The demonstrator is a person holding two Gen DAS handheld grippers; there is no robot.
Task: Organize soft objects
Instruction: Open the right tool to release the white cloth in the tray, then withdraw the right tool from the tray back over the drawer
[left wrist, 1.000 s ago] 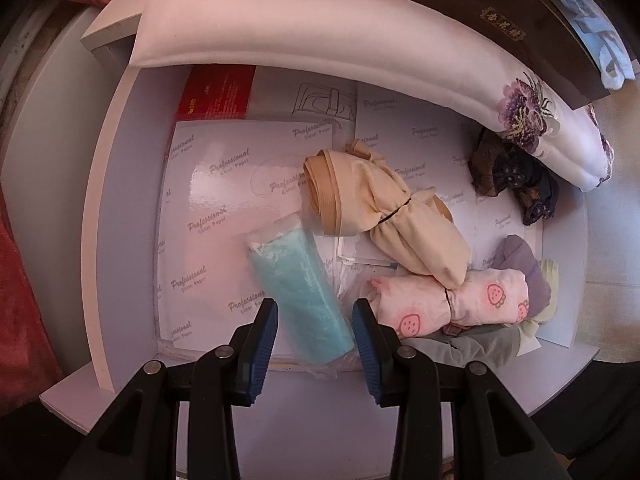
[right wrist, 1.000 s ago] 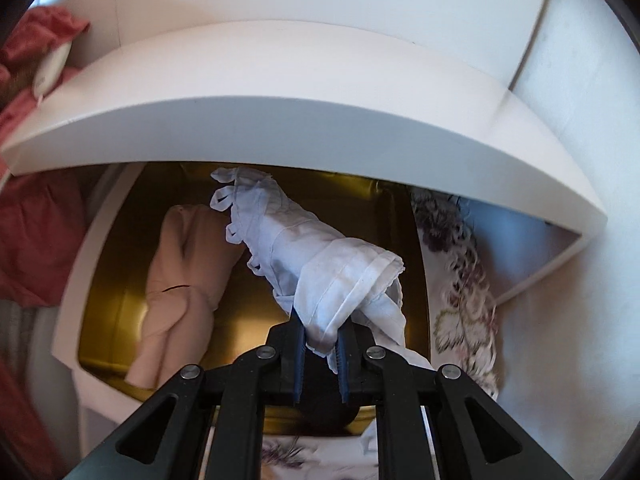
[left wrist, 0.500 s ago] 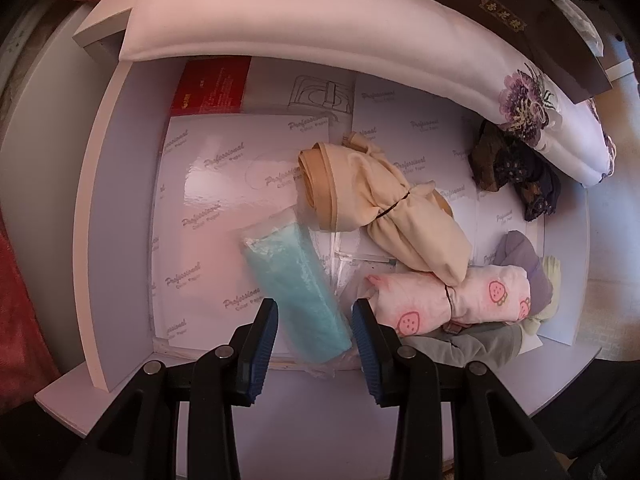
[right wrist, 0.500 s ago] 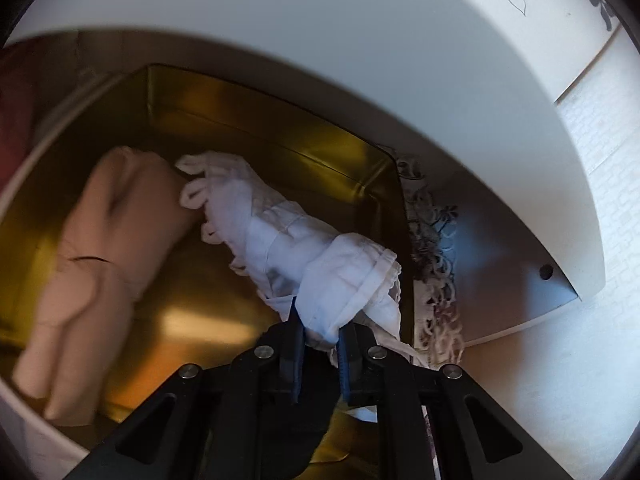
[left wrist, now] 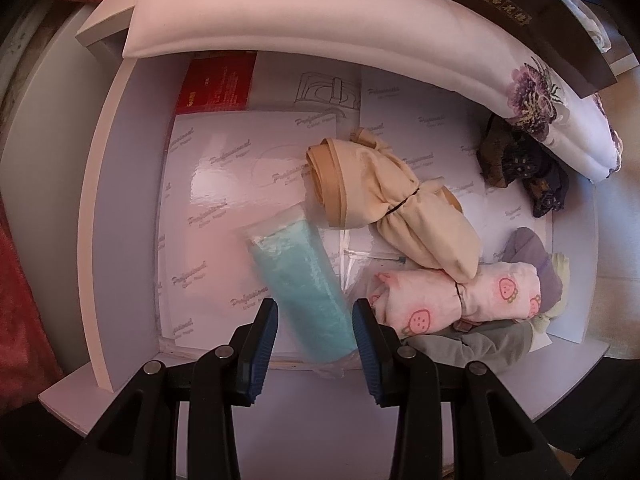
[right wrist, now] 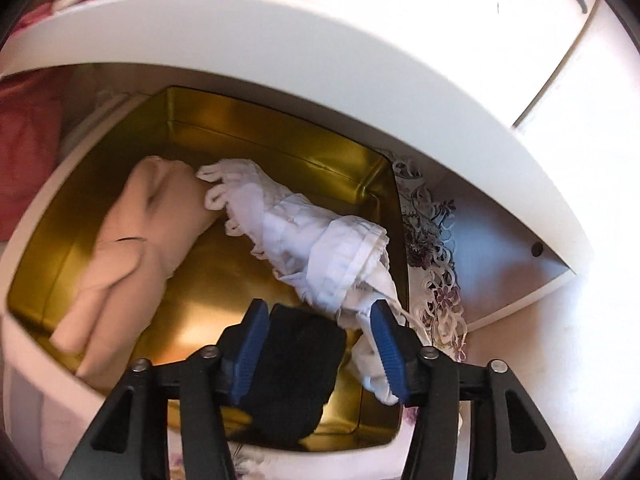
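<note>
White frilled garment (right wrist: pixel 320 240): soft, light, limp; lies released inside gold tin (right wrist: pixel 280 128), beside beige roll (right wrist: pixel 132 264). Right gripper (right wrist: pixel 316 340) fingers just opened, nothing held. Best taken at bunched middle.

Gold tin (right wrist: pixel 280 148): metal, glossy, mirror-like inside. White frilly roll (right wrist: pixel 304 236): thin cloth, matt, lace edge. Black sock (right wrist: pixel 300 380): knit, matt. Teal towel (left wrist: pixel 304 292): fluffy, in clear glossy plastic. Printed sheets (left wrist: pixel 224 184): glossy paper. Strawberry roll (left wrist: pixel 460 296): soft matt cotton.
</note>
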